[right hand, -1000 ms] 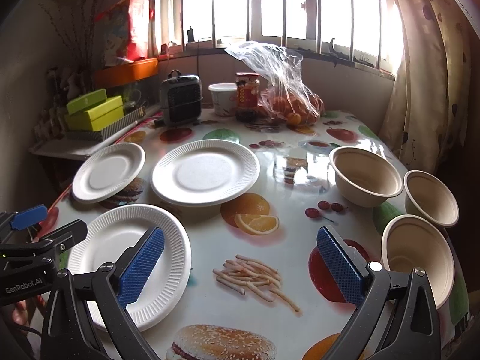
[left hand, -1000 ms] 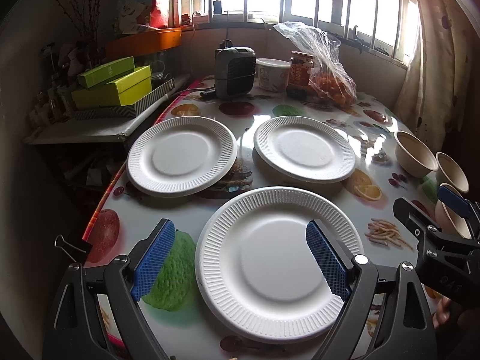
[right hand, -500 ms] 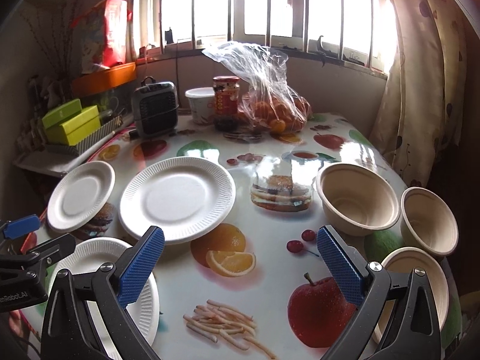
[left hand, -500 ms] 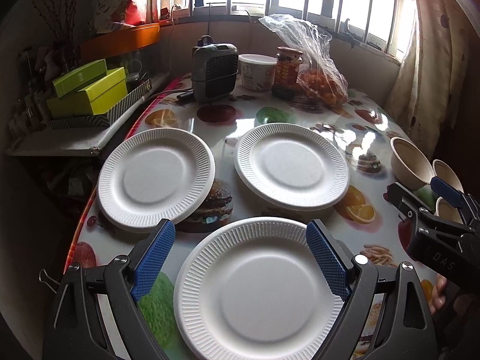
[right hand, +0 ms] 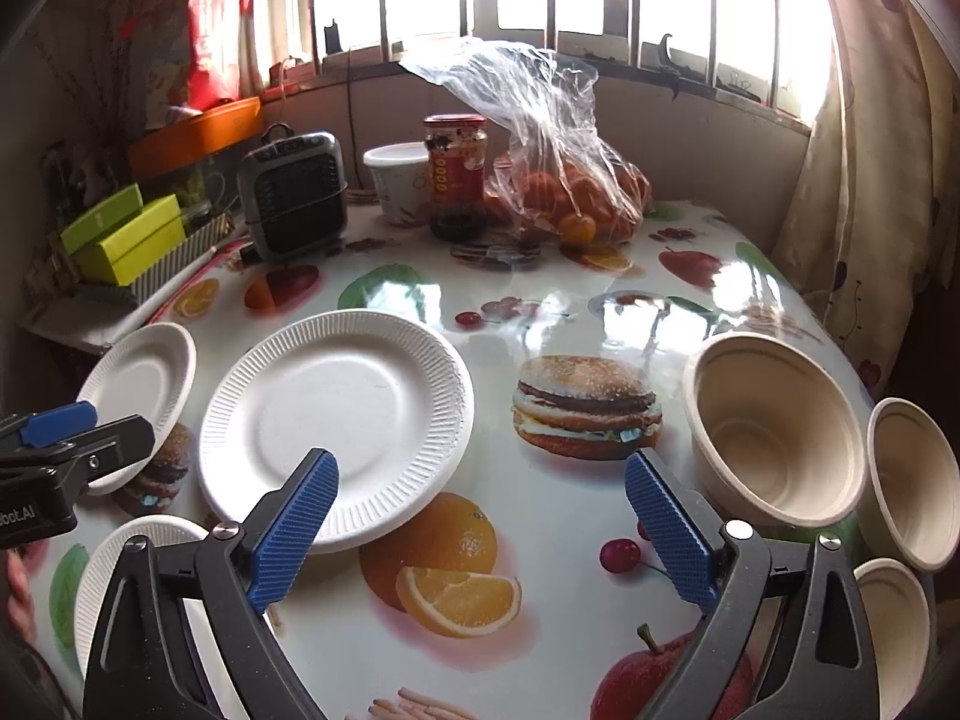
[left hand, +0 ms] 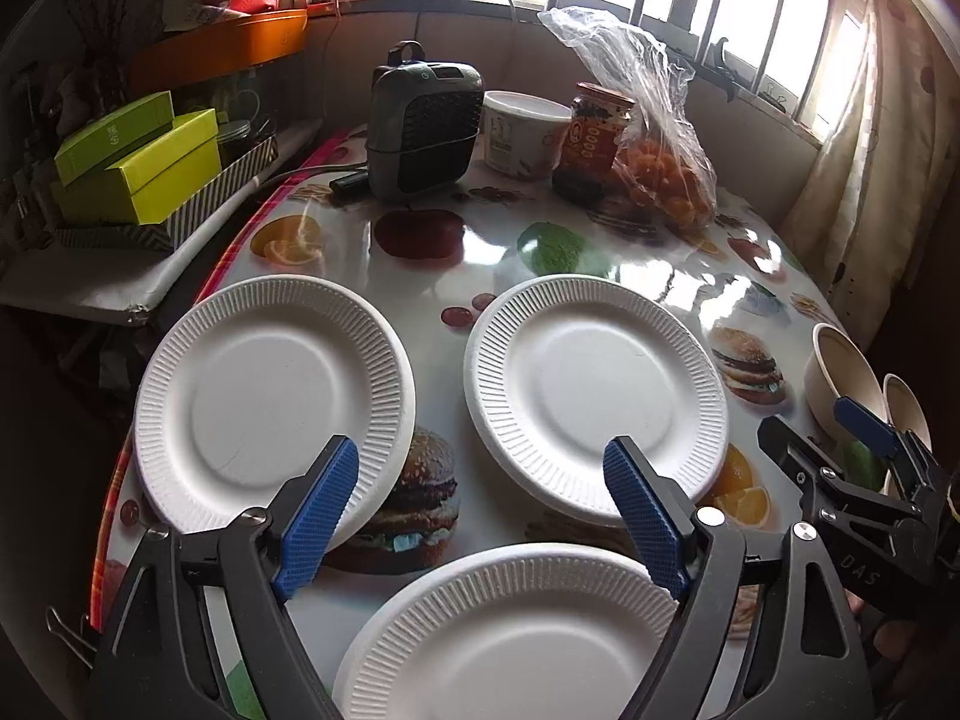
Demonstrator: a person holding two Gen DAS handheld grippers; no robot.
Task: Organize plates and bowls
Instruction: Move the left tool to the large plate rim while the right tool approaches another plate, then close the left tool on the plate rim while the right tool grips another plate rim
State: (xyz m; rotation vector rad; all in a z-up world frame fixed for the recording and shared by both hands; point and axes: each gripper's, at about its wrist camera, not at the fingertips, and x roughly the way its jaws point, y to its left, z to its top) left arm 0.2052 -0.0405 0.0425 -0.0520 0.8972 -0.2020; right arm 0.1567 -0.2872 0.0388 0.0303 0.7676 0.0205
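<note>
So we've got three paper plates spread out and three bowls off to one side, nothing stacked yet. Using the printed burger [right hand: 588, 405] on the tablecloth as our marker: the middle plate [right hand: 336, 426] sits just left of it, the far-left plate [left hand: 273, 402] is further left near the table's [left hand: 420, 252] edge, and the near plate [left hand: 510, 636] is closest to us, below the other two. The big bowl [right hand: 774, 426] is just right of the burger, with a second bowl [right hand: 915, 480] beyond it and a third bowl [right hand: 888, 618] tucked below that one.

Left gripper [left hand: 486, 516] is released, jaws wide with nothing between them, though they've just been closing in a little. Same story for the right gripper [right hand: 486, 528]: unclenched, empty, jaws just narrowed a touch, hanging over the bare cloth between the middle plate and the big bowl.

Our guess is the step in hand is lining up for first pickups, left on a plate, right on a bowl. Tips as we see it: these plates are thin and floppy, so we pinch the ribbed rim with one pad under the lip instead of squashing it flat. For the bowl, one pad inside the wall and one outside, then lift straight so it doesn't knock its neighbour. The glossy cloth looks slippery, so expect things to skate if we nudge them sideways.
</note>
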